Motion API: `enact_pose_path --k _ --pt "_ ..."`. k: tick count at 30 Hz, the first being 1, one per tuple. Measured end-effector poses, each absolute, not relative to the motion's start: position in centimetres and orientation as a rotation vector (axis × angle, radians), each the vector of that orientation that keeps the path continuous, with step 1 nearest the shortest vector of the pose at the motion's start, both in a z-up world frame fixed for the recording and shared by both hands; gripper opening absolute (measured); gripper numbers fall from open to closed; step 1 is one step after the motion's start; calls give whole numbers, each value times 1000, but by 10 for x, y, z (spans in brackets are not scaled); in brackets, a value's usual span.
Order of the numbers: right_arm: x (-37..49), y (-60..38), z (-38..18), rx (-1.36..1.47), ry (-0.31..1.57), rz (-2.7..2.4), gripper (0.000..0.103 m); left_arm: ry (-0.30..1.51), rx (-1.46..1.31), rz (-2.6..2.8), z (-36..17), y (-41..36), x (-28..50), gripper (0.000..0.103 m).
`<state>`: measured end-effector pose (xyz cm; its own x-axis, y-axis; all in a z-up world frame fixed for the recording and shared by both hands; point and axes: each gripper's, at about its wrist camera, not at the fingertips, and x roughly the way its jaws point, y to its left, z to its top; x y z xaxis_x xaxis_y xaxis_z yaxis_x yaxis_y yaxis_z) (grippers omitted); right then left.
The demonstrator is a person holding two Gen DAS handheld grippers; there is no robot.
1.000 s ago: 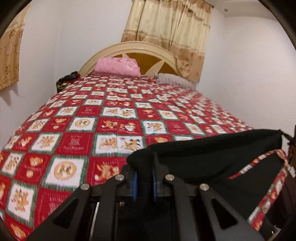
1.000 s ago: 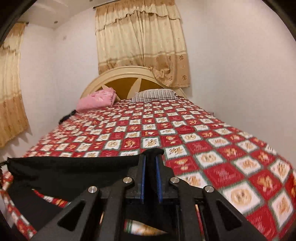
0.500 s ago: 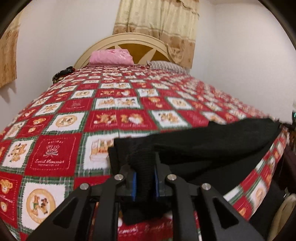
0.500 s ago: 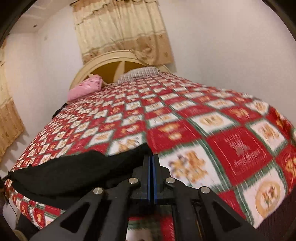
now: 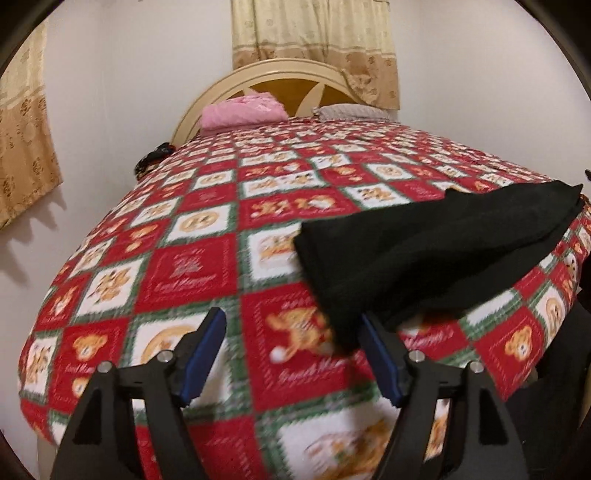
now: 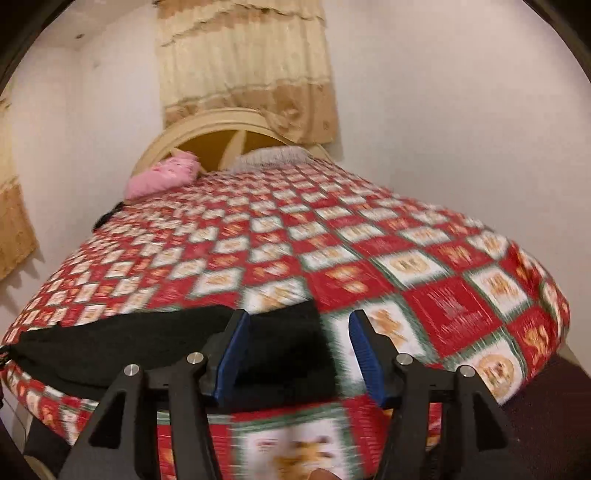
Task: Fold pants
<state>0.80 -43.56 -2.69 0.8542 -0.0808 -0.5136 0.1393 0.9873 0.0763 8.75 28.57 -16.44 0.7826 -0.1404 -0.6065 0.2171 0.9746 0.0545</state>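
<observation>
Black pants (image 5: pixel 436 254) lie flat on the bed, along its near edge, stretched sideways between the two tongs. In the left wrist view the garment's near corner reaches down to the right-hand finger of the left tongs (image 5: pixel 291 354); whether cloth and finger touch cannot be told through the blur. In the right wrist view the pants (image 6: pixel 140 347) run leftward from the right tongs (image 6: pixel 297 354), and their end lies under and between the fingers.

Left tongs: spread wide, blue pads (image 5: pixel 205 354) apart, nothing held. Right tongs: spread wide, blue pads (image 6: pixel 231 354) apart, nothing pinched.

The pants rest on a red, white and green checked bedspread (image 5: pixel 192 266) with bear motifs. Well beyond both tongs, at the far end, stand a cream arched headboard (image 5: pixel 280 74), a pink pillow (image 5: pixel 243 112) and a striped pillow (image 5: pixel 351 110). Beige curtains (image 5: pixel 314 33) hang above the headboard.
</observation>
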Motion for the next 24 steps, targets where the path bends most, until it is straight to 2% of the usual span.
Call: enact_pose_path --k 5,12,16,21,24 --pt "37 -329 -19 -53 591 72 57 643 11 -207 -161 299 74 76" --pt "67 -154 -74 -299 700 478 57 619 -154 -200 -149 331 66 76" --pt "78 -104 -98 -340 717 578 57 629 -243 -264 -141 324 94 76" --pt "85 -69 -105 -369 701 604 57 743 -280 -350 -150 297 151 76" --pt "88 -53 -106 -414 672 596 57 838 -230 -331 -166 281 181 66"
